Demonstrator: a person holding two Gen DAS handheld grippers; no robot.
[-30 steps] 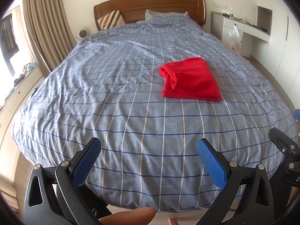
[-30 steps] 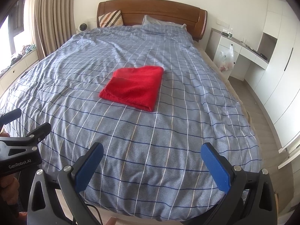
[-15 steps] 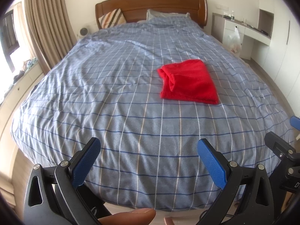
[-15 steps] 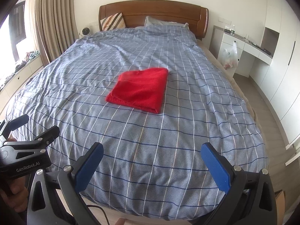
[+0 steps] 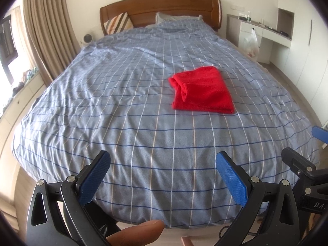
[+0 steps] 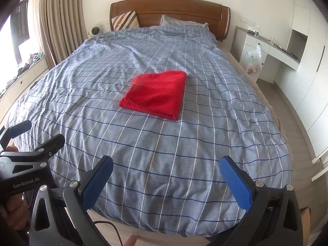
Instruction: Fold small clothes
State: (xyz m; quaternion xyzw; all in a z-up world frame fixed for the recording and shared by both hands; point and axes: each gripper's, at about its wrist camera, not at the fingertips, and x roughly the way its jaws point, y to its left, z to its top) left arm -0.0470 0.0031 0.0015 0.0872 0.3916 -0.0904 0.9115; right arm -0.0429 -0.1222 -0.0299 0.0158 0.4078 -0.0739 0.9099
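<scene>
A folded red garment [image 5: 202, 91] [image 6: 155, 93] lies flat near the middle of the bed, on the blue checked duvet [image 5: 131, 106] [image 6: 184, 143]. My left gripper [image 5: 163, 176] is open and empty, held above the foot of the bed, well short of the garment. My right gripper [image 6: 166, 179] is open and empty too, at the foot end, with the garment far ahead and slightly left. Each gripper's body shows at the edge of the other's view.
A wooden headboard [image 6: 170, 10] with pillows stands at the far end. Curtains [image 5: 47, 32] and a low window ledge run along the left. A white desk with a plastic bag [image 6: 254, 59] and wardrobes line the right, with floor between.
Both grippers have drawn back and risen a little from the bed, so the red garment looks farther away. The garment lies where it was. Both stayed open.
</scene>
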